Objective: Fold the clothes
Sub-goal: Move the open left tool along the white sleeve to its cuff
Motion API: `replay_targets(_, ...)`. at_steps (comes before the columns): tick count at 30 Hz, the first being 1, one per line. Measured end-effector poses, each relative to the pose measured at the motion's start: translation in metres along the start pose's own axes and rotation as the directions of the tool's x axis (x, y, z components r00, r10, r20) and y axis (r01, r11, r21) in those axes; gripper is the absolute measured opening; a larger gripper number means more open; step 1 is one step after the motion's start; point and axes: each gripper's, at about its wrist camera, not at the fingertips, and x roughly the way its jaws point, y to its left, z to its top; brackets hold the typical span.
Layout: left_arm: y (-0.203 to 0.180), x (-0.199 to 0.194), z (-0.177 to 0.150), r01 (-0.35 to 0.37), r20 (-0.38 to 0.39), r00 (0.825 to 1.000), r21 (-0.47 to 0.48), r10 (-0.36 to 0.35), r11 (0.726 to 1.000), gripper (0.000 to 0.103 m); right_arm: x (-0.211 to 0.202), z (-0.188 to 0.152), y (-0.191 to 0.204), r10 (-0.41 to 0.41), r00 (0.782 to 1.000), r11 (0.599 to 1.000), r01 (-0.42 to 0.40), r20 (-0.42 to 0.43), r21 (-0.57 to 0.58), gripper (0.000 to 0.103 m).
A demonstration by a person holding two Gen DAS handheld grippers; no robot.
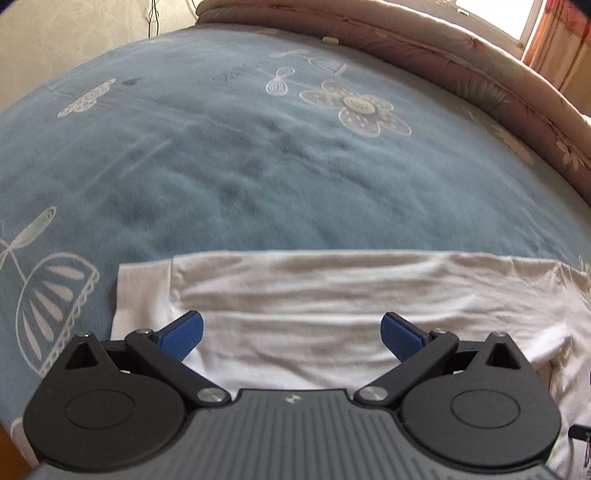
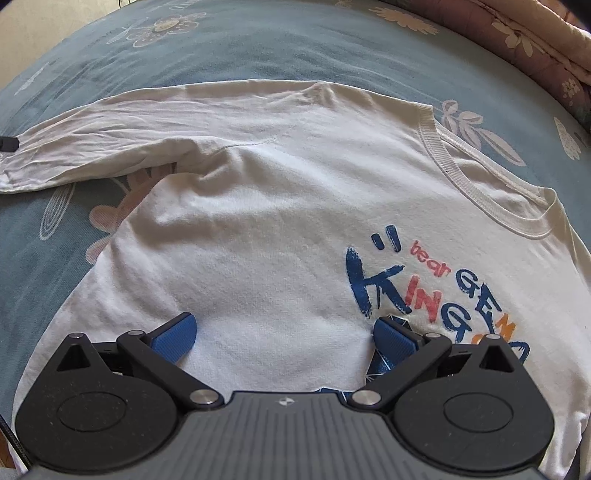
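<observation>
A white long-sleeved shirt (image 2: 258,221) lies flat on the blue bed cover, its printed chest lettering (image 2: 417,291) and ribbed collar (image 2: 480,177) to the right. One sleeve (image 2: 110,133) stretches out to the left. My right gripper (image 2: 284,332) is open just above the shirt's body and holds nothing. In the left wrist view, my left gripper (image 1: 291,332) is open above the white sleeve (image 1: 332,295) near its cuff end (image 1: 144,291) and holds nothing.
The blue bed cover (image 1: 258,166) with white flower prints spreads beyond the shirt. A rolled pink quilt (image 1: 480,77) lies along the far right edge, below a window (image 1: 495,14). A pale wall (image 1: 74,26) stands at the far left.
</observation>
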Motion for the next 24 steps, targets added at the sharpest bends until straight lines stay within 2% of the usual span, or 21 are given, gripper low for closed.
replay_targets(3,0.012,0.010,0.000,-0.020,-0.016,1.000,-0.027,0.020,0.999,0.102,0.000,0.000,0.001,-0.007,1.000,1.000,0.007,-0.001,0.005,0.103)
replay_targets(8,0.012,-0.006,-0.024,-0.062,-0.019,0.998,0.042,0.063,0.997,0.102,0.002,0.003,0.001,-0.007,1.000,1.000,0.007,-0.018,0.003,0.103)
replay_targets(12,0.011,-0.023,-0.022,0.035,0.022,0.999,-0.021,-0.034,0.999,0.102,0.002,0.003,0.000,-0.007,1.000,1.000,0.008,-0.023,0.002,0.103)
replay_targets(14,0.006,-0.020,-0.022,0.061,0.012,0.998,-0.019,-0.061,0.998,0.102,0.002,0.003,0.001,-0.009,1.000,1.000,0.010,-0.022,0.002,0.103)
replay_targets(17,0.008,-0.008,-0.029,0.034,-0.056,0.998,-0.052,-0.037,0.998,0.102,0.002,0.006,0.002,-0.015,0.999,1.000,0.015,-0.038,0.005,0.103)
replay_targets(21,0.005,-0.028,-0.036,-0.001,-0.033,0.999,-0.070,-0.001,0.998,0.101,0.002,0.008,0.002,-0.009,0.998,1.000,0.009,-0.055,0.002,0.103)
replay_targets(24,0.011,-0.040,-0.039,0.048,-0.023,0.998,-0.189,-0.053,0.981,0.102,0.002,0.009,0.002,-0.012,0.998,1.000,0.012,-0.060,0.003,0.103)
